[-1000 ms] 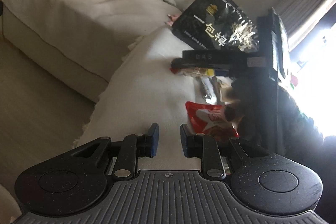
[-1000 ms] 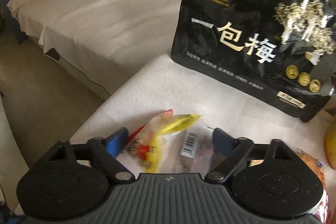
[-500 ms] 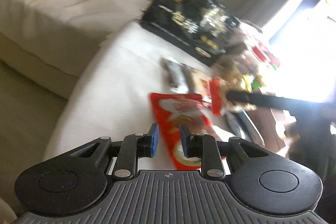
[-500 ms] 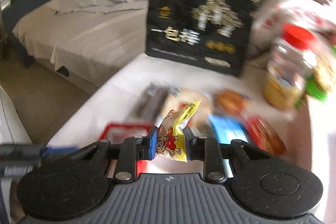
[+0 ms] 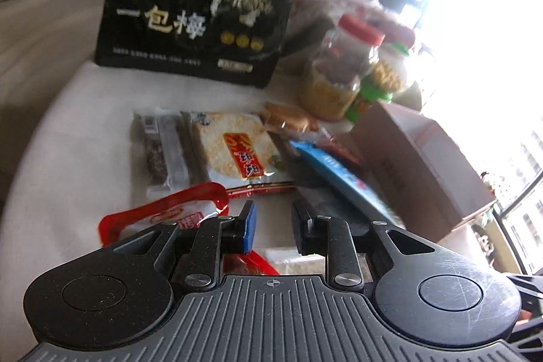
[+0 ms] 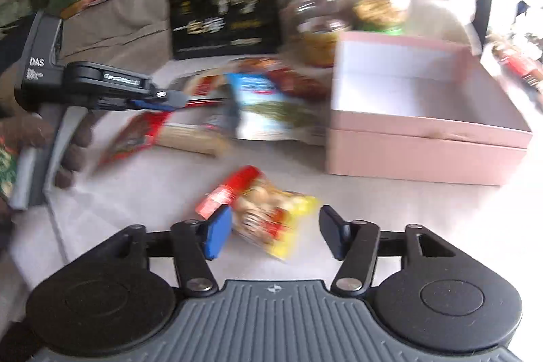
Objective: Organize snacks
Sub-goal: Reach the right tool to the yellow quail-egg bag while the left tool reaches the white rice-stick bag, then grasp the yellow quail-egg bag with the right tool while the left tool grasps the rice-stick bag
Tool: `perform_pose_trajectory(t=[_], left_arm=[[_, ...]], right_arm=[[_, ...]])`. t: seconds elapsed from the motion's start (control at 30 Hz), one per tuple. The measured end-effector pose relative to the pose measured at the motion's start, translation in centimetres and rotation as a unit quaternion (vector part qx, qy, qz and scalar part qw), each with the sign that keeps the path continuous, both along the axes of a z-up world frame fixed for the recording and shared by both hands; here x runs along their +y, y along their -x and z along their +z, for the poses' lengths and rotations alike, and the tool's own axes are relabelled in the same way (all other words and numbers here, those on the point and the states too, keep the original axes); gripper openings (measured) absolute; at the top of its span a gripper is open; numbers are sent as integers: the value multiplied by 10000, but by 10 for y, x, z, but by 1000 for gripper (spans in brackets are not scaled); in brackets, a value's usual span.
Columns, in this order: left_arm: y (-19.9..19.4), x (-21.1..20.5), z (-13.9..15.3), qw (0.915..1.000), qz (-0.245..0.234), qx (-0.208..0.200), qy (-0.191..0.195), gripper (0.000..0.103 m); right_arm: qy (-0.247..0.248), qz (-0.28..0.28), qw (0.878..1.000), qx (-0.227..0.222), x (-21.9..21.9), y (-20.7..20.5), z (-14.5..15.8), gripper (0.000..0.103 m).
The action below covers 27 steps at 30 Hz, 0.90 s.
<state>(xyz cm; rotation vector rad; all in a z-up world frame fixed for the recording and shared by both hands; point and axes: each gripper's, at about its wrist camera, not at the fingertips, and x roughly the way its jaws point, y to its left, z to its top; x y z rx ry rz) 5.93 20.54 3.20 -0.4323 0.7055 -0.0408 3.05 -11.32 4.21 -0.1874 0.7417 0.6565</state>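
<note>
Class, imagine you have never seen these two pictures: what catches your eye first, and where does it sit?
The big black snack bag with gold characters stands upright at the table's far edge. Beside it to the right are clear jars, one red-lidded, one green-lidded. An open pink box sits on the table's right, and a small yellow-and-red snack packet lies between the fingers of the open right gripper.

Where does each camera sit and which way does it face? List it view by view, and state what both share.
Left wrist: sits behind the left gripper, faces the black bag across flat packets; only its own fingers show.
Right wrist: sits behind the right gripper, faces the pink box; the left gripper and hand show.
Shared: black bag, red-lidded jar, pink box.
</note>
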Motion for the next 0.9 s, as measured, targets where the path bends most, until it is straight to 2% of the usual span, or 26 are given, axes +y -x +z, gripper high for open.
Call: perform_pose_trajectory(t=[0.1, 0.23, 0.3, 0.43, 0.5, 0.63, 0.73, 0.8, 0.9], left_arm=[[-1, -3, -6, 9992, -233, 285, 179, 26], [20, -19, -3, 9971, -686, 331, 52, 26], [33, -34, -2, 9945, -980, 362, -84, 26], [55, -70, -1, 9869, -1435, 236, -695, 30], [57, -83, -1, 9861, -1328, 210, -977, 31], [50, -98, -4, 9852, -1136, 258, -1255, 36], [38, -109, -11, 9810, -1061, 354, -1587, 39], [37, -109, -12, 9820, -965, 320, -1593, 37], [39, -100, -12, 9873, -823, 309, -1326, 36]], right_arm=[[75, -323, 9993, -192, -18, -1, -8, 61], [3, -621, 9980, -85, -32, -9, -21, 63], [-61, -693, 9976, 22, -35, -12, -26, 66], [-46, -661, 9978, -93, -30, -10, -28, 76], [26, -662, 9977, -167, -27, -7, -30, 77], [254, -661, 9968, -358, -18, 0, -31, 80], [169, -542, 9980, -283, -14, -6, -27, 80], [23, -527, 9982, -287, -10, -14, -21, 80], [-158, -443, 9983, -330, 1, -32, -12, 80]])
